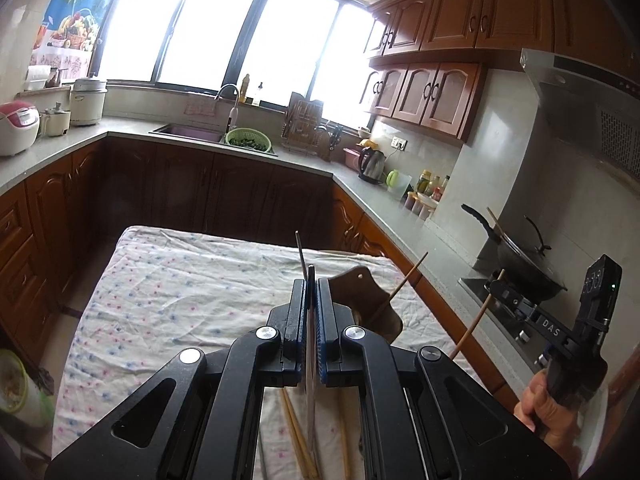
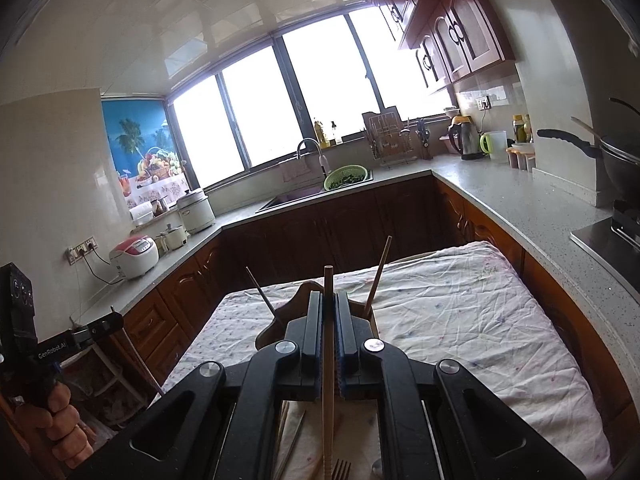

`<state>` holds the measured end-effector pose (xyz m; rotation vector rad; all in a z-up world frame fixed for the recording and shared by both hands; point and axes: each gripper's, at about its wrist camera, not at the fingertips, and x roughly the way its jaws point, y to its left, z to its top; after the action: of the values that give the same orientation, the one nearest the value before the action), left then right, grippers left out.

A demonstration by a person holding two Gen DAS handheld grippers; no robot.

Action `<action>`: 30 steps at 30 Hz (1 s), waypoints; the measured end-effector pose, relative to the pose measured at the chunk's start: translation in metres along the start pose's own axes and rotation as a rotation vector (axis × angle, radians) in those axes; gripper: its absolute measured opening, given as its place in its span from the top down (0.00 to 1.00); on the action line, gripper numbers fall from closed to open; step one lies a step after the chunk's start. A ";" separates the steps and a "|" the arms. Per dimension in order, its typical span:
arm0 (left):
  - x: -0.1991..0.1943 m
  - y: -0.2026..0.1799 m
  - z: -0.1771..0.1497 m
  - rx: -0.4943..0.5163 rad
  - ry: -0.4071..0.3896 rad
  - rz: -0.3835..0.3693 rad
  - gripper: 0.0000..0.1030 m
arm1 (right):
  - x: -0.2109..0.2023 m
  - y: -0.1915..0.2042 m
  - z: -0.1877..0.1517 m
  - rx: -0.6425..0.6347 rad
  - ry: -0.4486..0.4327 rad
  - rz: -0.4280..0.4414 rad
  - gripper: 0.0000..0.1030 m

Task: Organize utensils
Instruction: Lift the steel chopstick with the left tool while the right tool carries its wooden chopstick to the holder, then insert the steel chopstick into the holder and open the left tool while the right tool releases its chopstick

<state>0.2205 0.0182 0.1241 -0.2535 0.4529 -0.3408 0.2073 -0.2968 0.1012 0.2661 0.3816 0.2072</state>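
Observation:
My left gripper [image 1: 311,280] is shut on a thin metal utensil [image 1: 301,252], seen edge-on, raised above the table. My right gripper [image 2: 329,294] is shut on a wooden chopstick [image 2: 328,280] held upright; it also shows in the left wrist view [image 1: 476,320]. A brown wooden utensil holder [image 1: 362,284] stands on the floral cloth just beyond both grippers, with chopsticks [image 2: 378,276] leaning in it. Loose chopsticks [image 1: 298,436] lie on the cloth under the left gripper. A fork [image 2: 341,469] lies under the right gripper.
The table with floral cloth [image 1: 172,280] sits inside a U-shaped kitchen counter [image 1: 304,160]. A sink with a green colander [image 1: 248,142], a kettle [image 1: 372,164], a rice cooker [image 1: 16,128] and a wok [image 1: 520,256] on the stove stand around.

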 end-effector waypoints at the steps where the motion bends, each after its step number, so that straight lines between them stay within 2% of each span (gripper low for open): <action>1: 0.002 0.000 0.006 -0.004 -0.014 -0.005 0.97 | 0.003 0.001 0.004 0.000 -0.013 -0.001 0.95; 9: 0.026 -0.008 0.051 -0.023 -0.110 -0.022 0.97 | 0.022 0.001 0.047 0.024 -0.137 -0.001 0.95; 15: 0.057 -0.014 0.073 -0.021 -0.155 0.000 0.97 | 0.043 0.002 0.067 -0.004 -0.198 -0.035 0.95; 18: 0.079 -0.013 0.070 -0.036 -0.159 0.019 0.97 | 0.052 -0.001 0.063 -0.011 -0.213 -0.061 0.95; 23: 0.113 -0.005 0.049 -0.080 -0.148 0.032 0.97 | 0.066 -0.012 0.039 -0.003 -0.228 -0.098 0.95; 30: 0.144 -0.004 0.016 -0.077 -0.111 0.064 0.97 | 0.094 -0.024 0.006 0.041 -0.162 -0.110 0.95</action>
<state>0.3488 -0.0373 0.0845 -0.3307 0.3641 -0.2460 0.2986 -0.2973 0.0672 0.2993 0.2395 0.0686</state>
